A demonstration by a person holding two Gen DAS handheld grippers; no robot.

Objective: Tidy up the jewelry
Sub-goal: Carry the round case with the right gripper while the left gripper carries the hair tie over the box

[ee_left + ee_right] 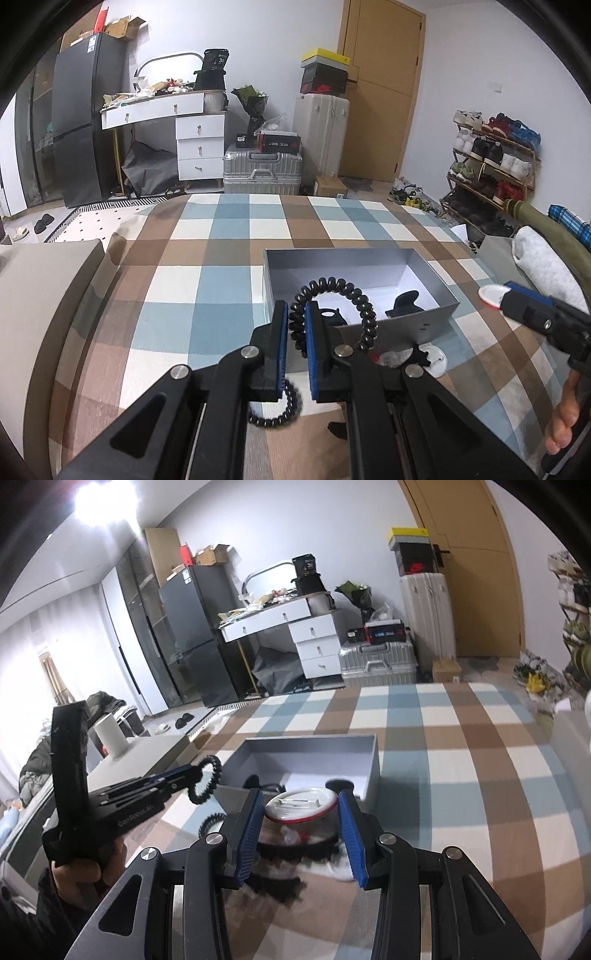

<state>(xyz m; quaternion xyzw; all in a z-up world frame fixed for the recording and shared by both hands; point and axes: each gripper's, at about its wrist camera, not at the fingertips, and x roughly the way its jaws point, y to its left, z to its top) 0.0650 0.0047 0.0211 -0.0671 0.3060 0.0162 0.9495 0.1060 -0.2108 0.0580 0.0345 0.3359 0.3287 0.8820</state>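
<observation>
Left gripper (295, 325) clamped on coil bracelet (334, 291), right gripper (301, 818) on round badge (301, 805); grey box (432, 317) directly ahead, below both.

Black coil bracelet (334, 310) above grey box (369, 266)

Home bedroom: checked bedspread (229, 258), white dressing table (173, 110), suitcases (262, 168), loaded shoe rack (491, 162), fridge (83, 118).

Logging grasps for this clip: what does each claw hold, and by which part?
Left claw pinches a black spiral hair tie by one side of its loop. Right claw clamps a round red-rimmed badge across its rim.
</observation>
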